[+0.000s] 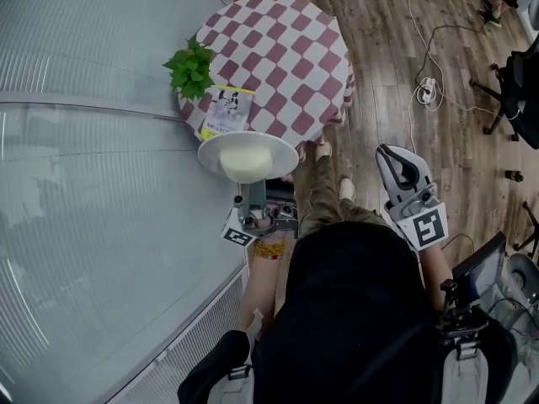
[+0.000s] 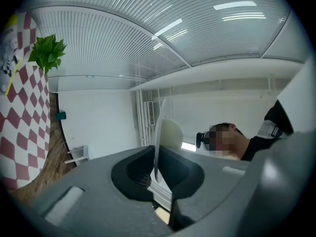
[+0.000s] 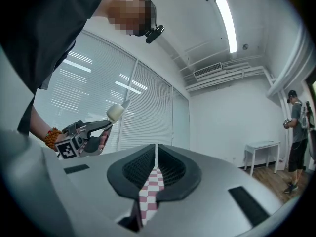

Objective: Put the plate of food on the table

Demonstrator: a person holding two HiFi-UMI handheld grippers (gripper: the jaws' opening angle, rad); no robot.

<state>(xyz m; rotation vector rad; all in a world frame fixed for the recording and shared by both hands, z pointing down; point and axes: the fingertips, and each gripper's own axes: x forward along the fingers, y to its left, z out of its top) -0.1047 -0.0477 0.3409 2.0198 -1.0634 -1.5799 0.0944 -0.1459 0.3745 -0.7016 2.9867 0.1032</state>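
Here the left tool (image 1: 253,185) clamps the rim of the plate (image 1: 212,152) of food, held aloft near the checked tabletop (image 1: 290,61); ideally keep it level and land it clear of the plant (image 1: 191,68); the right tool (image 1: 396,163) is closed and empty.

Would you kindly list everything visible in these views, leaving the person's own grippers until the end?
table: one, round, red-and-white checked cloth, ahead of the person.
plant: one, green, at the table's left edge.
card: one, white with yellow border, on the table beside the plant.
plate: one, white, held up by the table's near edge.
food: one pale mound, on the plate.
power strip: one, white, on the wooden floor right of the table.
office chair: one, black, far right.
side table: one, white, against the far wall.
bystander: one, dark clothes, beside the side table.
left gripper: grey, shut on the plate's rim.
right gripper: grey, shut, empty.
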